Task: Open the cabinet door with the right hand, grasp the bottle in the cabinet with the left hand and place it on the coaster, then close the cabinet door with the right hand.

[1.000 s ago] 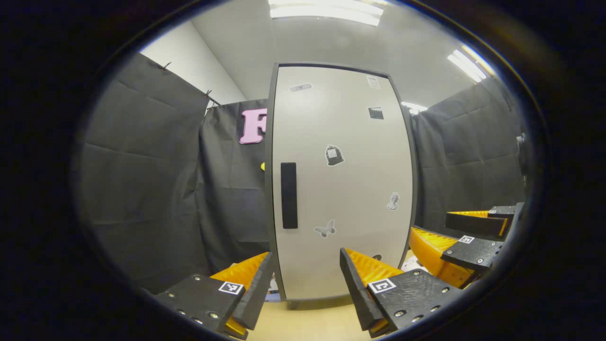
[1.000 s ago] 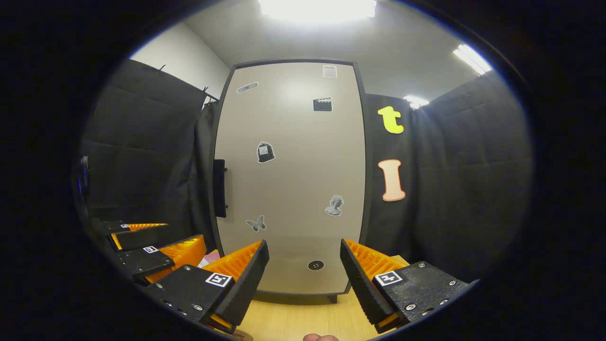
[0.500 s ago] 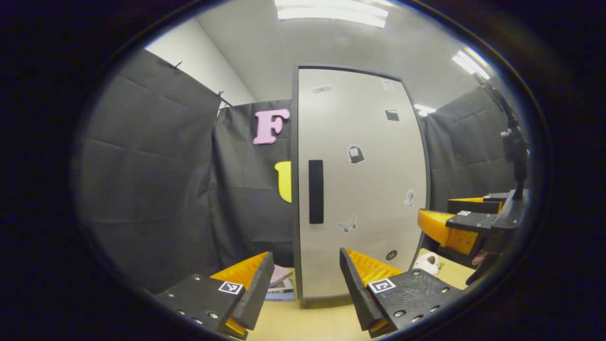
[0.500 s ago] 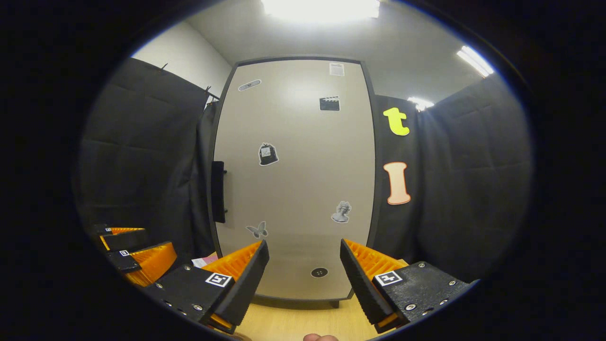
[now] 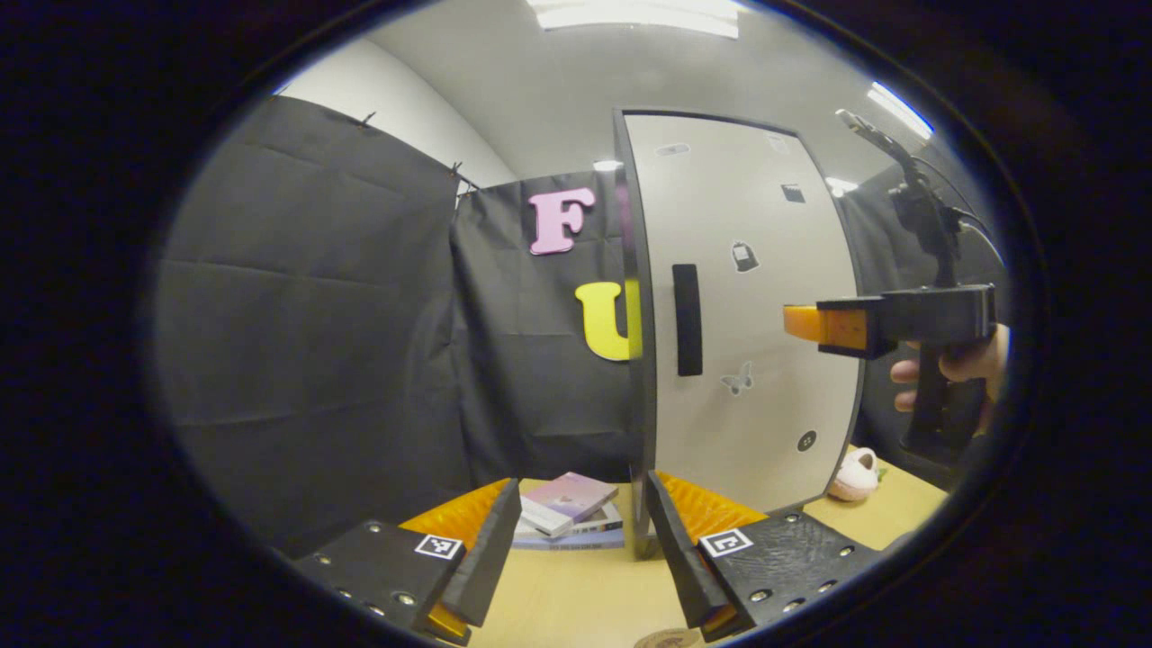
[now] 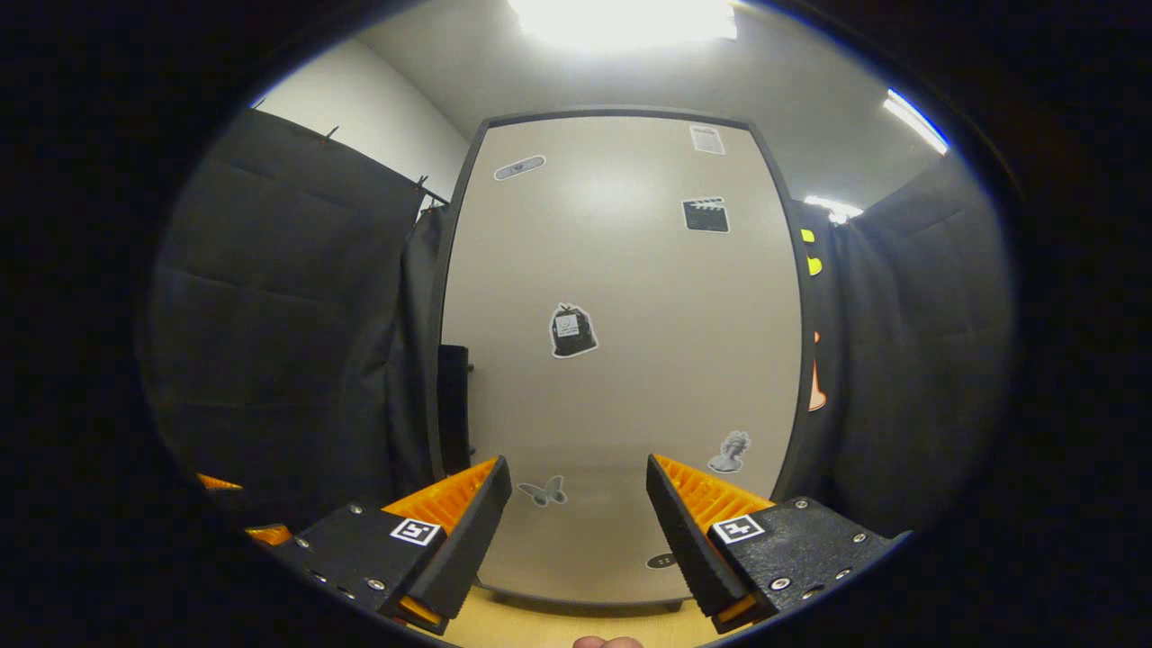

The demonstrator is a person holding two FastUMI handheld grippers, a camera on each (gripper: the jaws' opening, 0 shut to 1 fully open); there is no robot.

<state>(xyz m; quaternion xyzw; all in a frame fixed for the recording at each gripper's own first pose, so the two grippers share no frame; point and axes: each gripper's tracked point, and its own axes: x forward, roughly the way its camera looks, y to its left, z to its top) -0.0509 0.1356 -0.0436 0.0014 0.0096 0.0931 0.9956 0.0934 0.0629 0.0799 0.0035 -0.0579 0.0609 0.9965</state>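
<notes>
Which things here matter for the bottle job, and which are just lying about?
For the job: cabinet door, its handle, right gripper, left gripper, coaster.
Lying about: books, pink slipper-like thing.

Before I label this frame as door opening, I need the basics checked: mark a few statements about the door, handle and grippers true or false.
1. The cabinet door is shut. True.
2. The right gripper is clamped on the door handle. False: its fingers are apart, with nothing between them.
3. The left gripper holds a bottle. False: it is open and holds nothing.
4. Books lie on the table left of the cabinet. True.
5. A hand holds the right gripper in front of the door. True.
</notes>
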